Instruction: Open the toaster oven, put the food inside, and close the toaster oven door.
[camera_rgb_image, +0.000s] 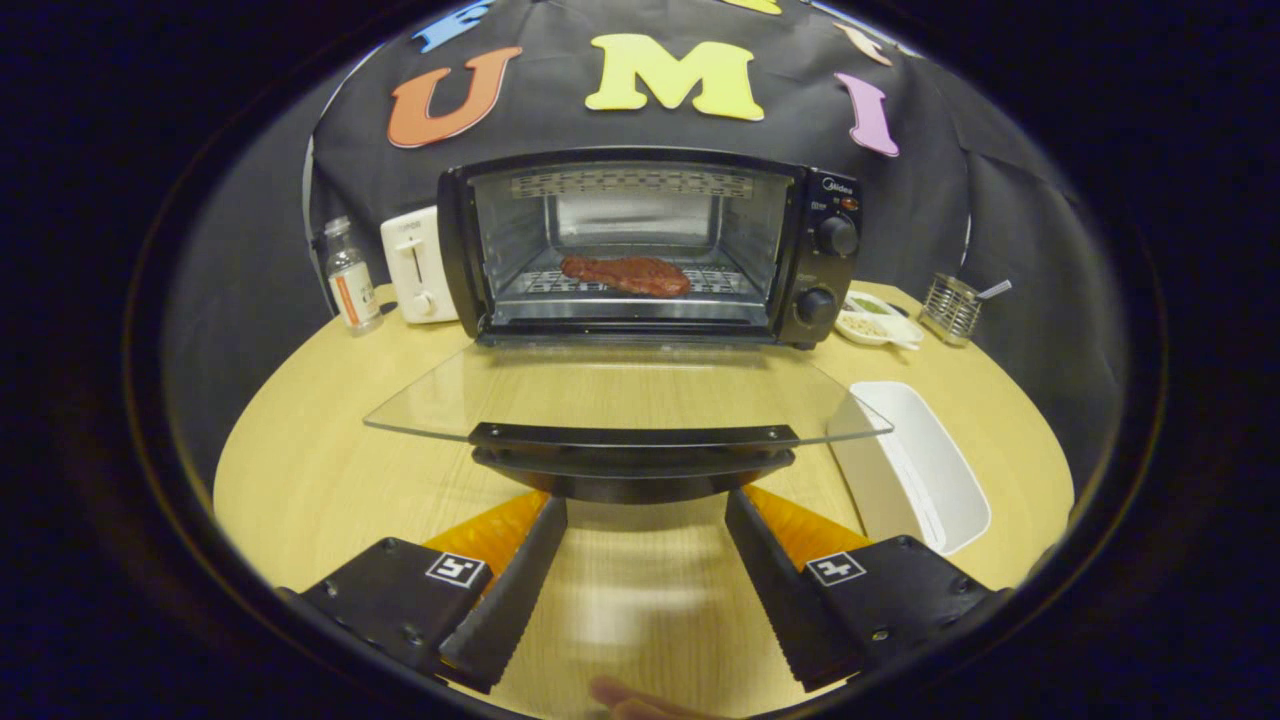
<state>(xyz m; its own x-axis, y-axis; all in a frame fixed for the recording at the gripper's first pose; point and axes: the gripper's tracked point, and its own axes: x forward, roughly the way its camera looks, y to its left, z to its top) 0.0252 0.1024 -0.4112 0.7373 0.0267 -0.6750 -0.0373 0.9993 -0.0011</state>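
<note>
A black toaster oven (815, 250) stands at the back of the round wooden table with its glass door (620, 395) folded down flat toward me. A reddish-brown piece of meat (628, 275) lies on the wire rack inside. The door's black handle (633, 462) sits just ahead of my fingertips, level with them. My gripper (640, 515) is open, its fingers spread to either side of the handle's middle with nothing between them.
A white rectangular tray (915, 465) lies on the table right of the door. Left of the oven stand a white toaster (418, 265) and a small bottle (350, 278). Right of it sit small dishes (875, 318) and a wire cup (950, 308). A fingertip (625, 700) shows below the gripper.
</note>
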